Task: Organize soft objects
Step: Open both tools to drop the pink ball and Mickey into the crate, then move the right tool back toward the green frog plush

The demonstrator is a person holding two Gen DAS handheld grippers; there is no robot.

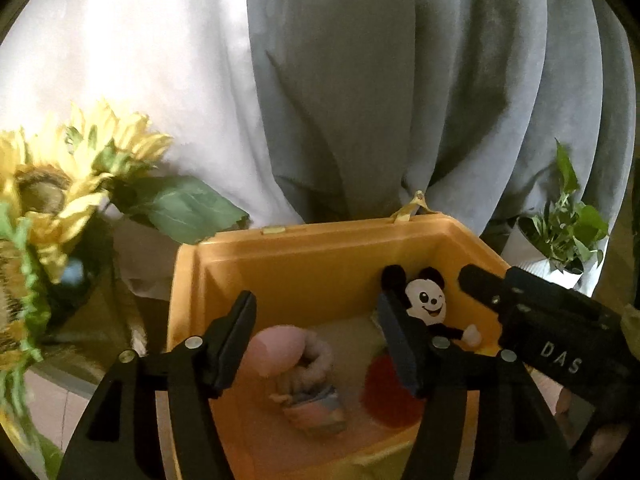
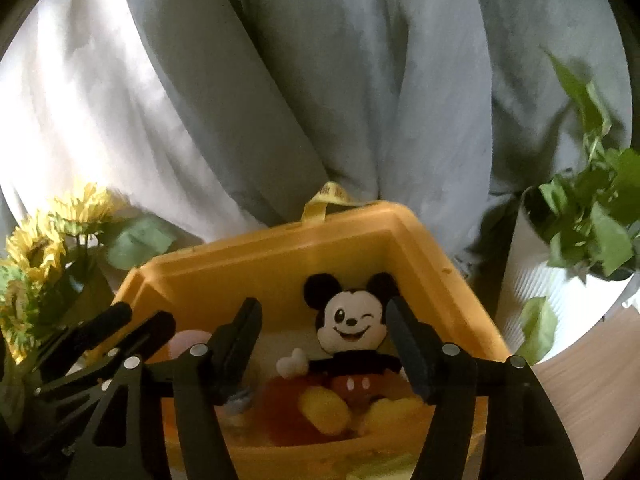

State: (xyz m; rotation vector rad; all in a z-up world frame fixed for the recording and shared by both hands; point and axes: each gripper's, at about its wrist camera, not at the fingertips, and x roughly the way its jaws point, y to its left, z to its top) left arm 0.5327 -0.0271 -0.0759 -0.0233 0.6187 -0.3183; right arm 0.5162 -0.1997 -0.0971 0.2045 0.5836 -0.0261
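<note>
1. Left wrist view: the left gripper [image 1: 320, 336] hangs over the orange bin [image 1: 320, 240], its jaws spread apart with nothing pinched; the pink plush toy [image 1: 298, 364] lies on the bin floor below the gap, not touched by either finger.
2. Same view: the mouse plush [image 1: 430, 304] sits at the bin's far right, beside a red soft item [image 1: 390, 396]; the right gripper [image 1: 480, 284] enters from the right.
3. Right wrist view: the right gripper [image 2: 324, 344] has its jaws spread; the mouse plush [image 2: 352, 344] sits upright in the orange bin [image 2: 432, 240] between the fingers, clear of both pads.
4. Surroundings: sunflowers [image 2: 48, 236] stand at the left, a potted green plant [image 2: 588, 216] at the right, and grey curtains [image 2: 320, 80] hang at the far side.
</note>
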